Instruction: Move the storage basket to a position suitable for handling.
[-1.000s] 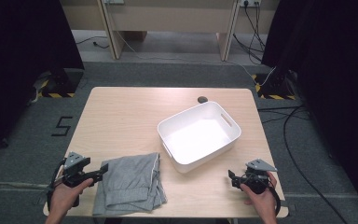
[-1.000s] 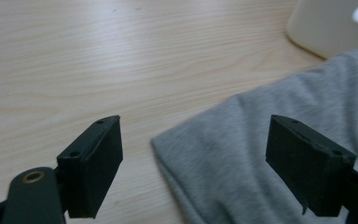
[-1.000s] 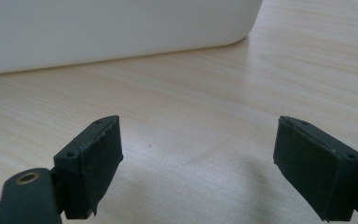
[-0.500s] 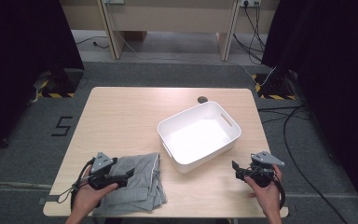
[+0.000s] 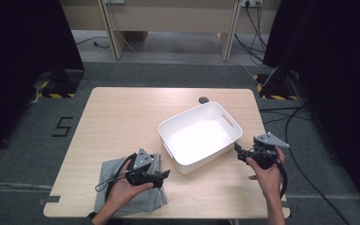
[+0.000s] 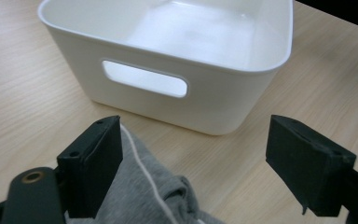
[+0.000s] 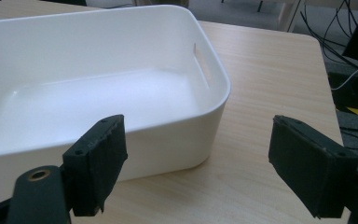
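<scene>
Table [image 5: 122,117], pale wood, carries everything. White bin [image 5: 199,136] sits mid-right on it, empty inside, angled; its slotted handle end faces the left gripper, its long wall lies just ahead of the right gripper. Grey folded cloth [image 5: 110,171] lies flat at the near-left edge, directly under the left gripper, well short of the bin wall.

Progress, as judged: early. Nothing in the bin yet, cloth not lifted and not gripped. Left to do, prob.: pinch cloth, carry it over the rim, drop it in.

Left gripper [image 5: 165,173]: hand cupped under the body, gripper held roughly level, nose aimed at the bin's near corner. Jaws spread wide, nothing pinched. In the left gripper view a fold of cloth [image 6: 154,196] w/ a pale cord runs beside the inner face of one jaw, rest of the gap is bare tabletop, other jaw well clear of the fabric.

Right gripper [image 5: 237,152]: hand comes up from the near-right edge, forearm straight, gripper off the table, nose pointing at the bin's right corner, near but apart. Jaws wide, have just been closing a little, nothing between them; bin wall [image 7: 168,140] ahead, not inside the gap.
</scene>
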